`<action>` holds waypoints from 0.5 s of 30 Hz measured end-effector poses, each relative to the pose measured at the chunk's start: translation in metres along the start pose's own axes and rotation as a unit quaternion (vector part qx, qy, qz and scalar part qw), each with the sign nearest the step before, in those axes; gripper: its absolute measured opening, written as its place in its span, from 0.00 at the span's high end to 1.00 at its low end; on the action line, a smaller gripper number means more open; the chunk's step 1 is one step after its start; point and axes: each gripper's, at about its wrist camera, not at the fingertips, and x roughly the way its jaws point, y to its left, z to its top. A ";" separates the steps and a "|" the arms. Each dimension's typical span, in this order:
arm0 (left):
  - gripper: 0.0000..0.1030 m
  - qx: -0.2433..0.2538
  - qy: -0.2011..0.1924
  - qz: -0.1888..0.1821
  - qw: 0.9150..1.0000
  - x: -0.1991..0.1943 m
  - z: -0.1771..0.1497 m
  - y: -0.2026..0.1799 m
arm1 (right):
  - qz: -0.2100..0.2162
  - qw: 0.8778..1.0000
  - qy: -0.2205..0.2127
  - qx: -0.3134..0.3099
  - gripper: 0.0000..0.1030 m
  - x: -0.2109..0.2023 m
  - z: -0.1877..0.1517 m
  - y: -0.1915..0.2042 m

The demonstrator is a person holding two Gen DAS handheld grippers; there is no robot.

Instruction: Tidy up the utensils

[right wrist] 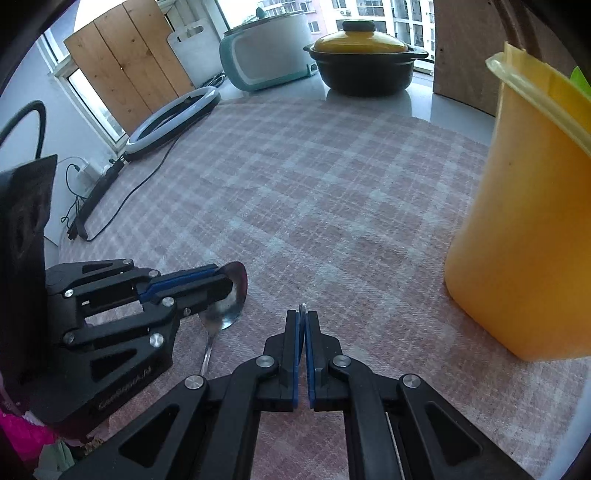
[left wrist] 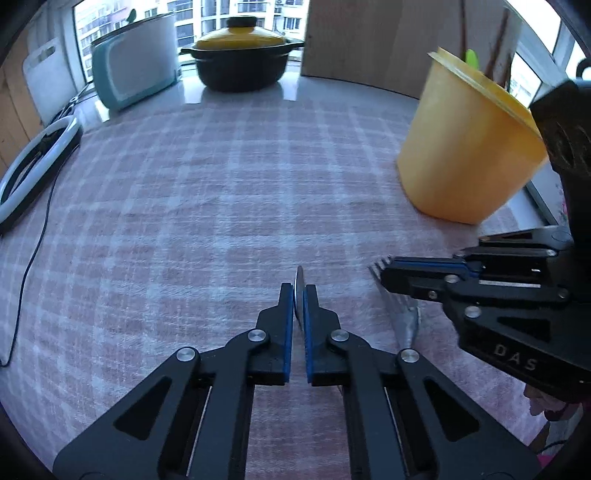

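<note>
Jaws of the left gripper point(left wrist: 299, 295) are clamped on a spoon point(right wrist: 231, 295), and those of the right gripper point(right wrist: 303, 319) pinch a fork point(left wrist: 400, 306), both utensils just above the bench point(left wrist: 221, 206). Judging by this, the yellow tub point(left wrist: 465, 147) standing near on the right, with a few items already poking out, awaits these two, so the sorting looks nearly finished.

There are two grippers: the left gripper point(left wrist: 299, 295) and the right gripper point(right wrist: 302, 321). There are two metal utensils, one spoon point(right wrist: 231, 295) and one fork point(left wrist: 380, 266). One yellow tub point(left wrist: 469, 147) stands on one checked cloth point(left wrist: 221, 206). Behind are one black pot point(left wrist: 240, 70) with one yellow lid point(left wrist: 240, 35), one white-and-teal cooker point(left wrist: 136, 66), one ring light point(right wrist: 173, 118) and one white cutting board point(right wrist: 195, 46).
</note>
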 end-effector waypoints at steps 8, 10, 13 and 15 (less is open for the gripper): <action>0.97 0.008 0.022 -0.003 1.000 0.009 0.000 -0.002 | 0.006 1.000 0.006 0.022 1.00 0.002 -0.003 -0.010; 0.97 0.007 0.029 -0.003 1.000 0.013 0.000 0.000 | 0.013 1.000 0.007 0.026 1.00 0.004 -0.004 -0.011; 0.98 -0.013 0.028 -0.015 0.999 0.012 -0.001 0.006 | 0.013 1.000 0.008 0.023 1.00 0.004 -0.003 -0.011; 0.99 -0.021 0.023 -0.016 0.999 0.008 -0.001 0.009 | 0.017 0.999 0.004 0.030 1.00 0.001 -0.003 -0.011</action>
